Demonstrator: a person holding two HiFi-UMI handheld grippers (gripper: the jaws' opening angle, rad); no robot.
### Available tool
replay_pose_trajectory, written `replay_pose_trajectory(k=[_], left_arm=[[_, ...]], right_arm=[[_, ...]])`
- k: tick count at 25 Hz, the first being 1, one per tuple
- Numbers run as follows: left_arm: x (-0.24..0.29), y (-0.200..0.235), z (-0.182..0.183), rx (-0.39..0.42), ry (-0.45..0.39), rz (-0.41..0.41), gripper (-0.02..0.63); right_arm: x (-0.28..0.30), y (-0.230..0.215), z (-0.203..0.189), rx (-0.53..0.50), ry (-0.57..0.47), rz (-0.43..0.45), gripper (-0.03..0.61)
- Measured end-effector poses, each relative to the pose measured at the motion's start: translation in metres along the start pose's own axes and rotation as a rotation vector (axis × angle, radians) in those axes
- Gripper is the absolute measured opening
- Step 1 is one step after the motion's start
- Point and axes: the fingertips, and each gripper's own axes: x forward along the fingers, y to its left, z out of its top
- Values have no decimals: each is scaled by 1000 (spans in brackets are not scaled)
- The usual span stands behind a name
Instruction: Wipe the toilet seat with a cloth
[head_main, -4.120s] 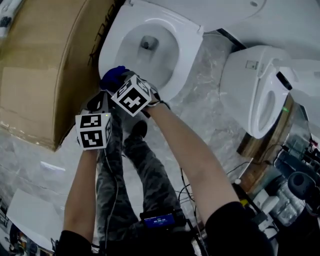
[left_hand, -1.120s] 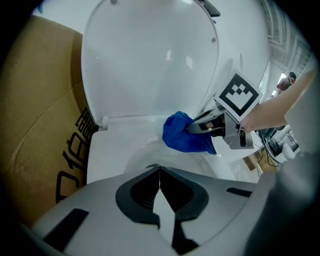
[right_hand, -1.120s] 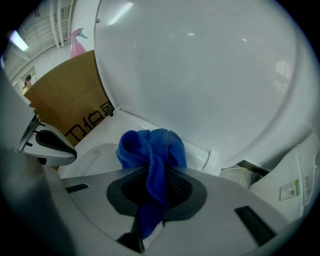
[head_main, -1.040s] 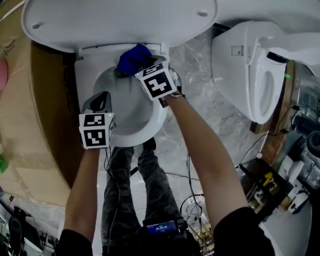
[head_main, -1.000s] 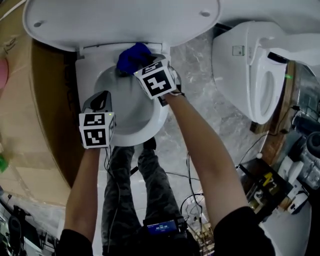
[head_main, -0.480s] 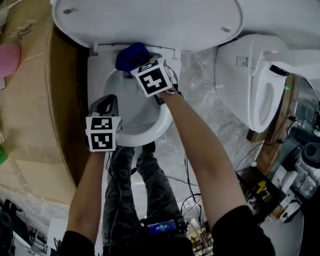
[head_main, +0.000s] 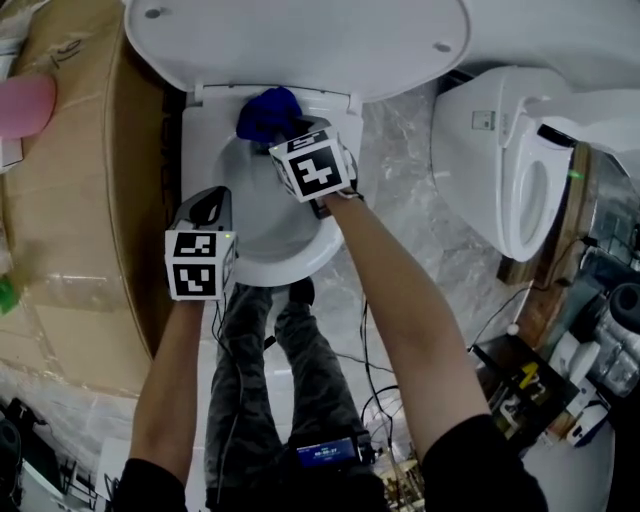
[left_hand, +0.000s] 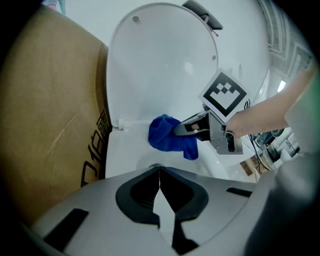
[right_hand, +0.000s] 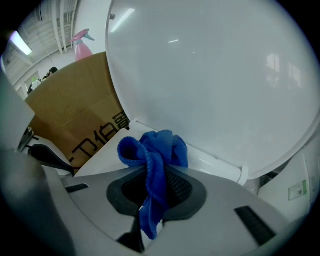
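- Two grippers are in my hands, both over the open toilet, whose lid (head_main: 300, 40) stands raised behind the bowl.
- My right gripper (left_hand: 179, 131) is clamped on a blue cloth (head_main: 268, 112). The fabric is bunched up ahead of the jaws, and a tail of it hangs down between them in the right gripper view.
- That cloth sits at the back edge of the toilet seat (head_main: 300, 262), just below the hinge line of the lid and nearer the seat's left rear corner than its right. Whether it presses on the seat or hangs just above it, I cannot tell.
- My left gripper (left_hand: 161, 195) has its jaws together with nothing between them. It hovers at the seat's left edge, towards the front, apart from the cloth and from the right gripper.
- A large cardboard box (head_main: 80, 200) stands right beside the toilet's left edge, with something pink (head_main: 25, 100) on its far corner.
- Another white toilet (head_main: 500, 170) stands well off to the right, on the marbled floor (head_main: 400, 200).
- My legs (head_main: 280, 370) show below the seat's front edge.
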Motion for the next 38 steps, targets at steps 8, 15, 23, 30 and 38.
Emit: replay_pose_trajectory(k=[8,15,23,30,38], left_arm=[[-34,-43,-3,68,-59,-7,12],[-96,-94,-4,153,-75,-25,12],[-188,-148,35,225,-132,-34,12],[-278,-191,90,286,-228,-83,12],[-349,-232,88,309,-248,-83,12]], right_arm=[[-71,2,-13,-2,-114,-7,63],[-174,15,-34,36,-175,3,63],[-315,61,-39,40,-227,32,63],[-422,88,-18,47,-282,25,63],[-516,131,-6,-42,-332,36,63]])
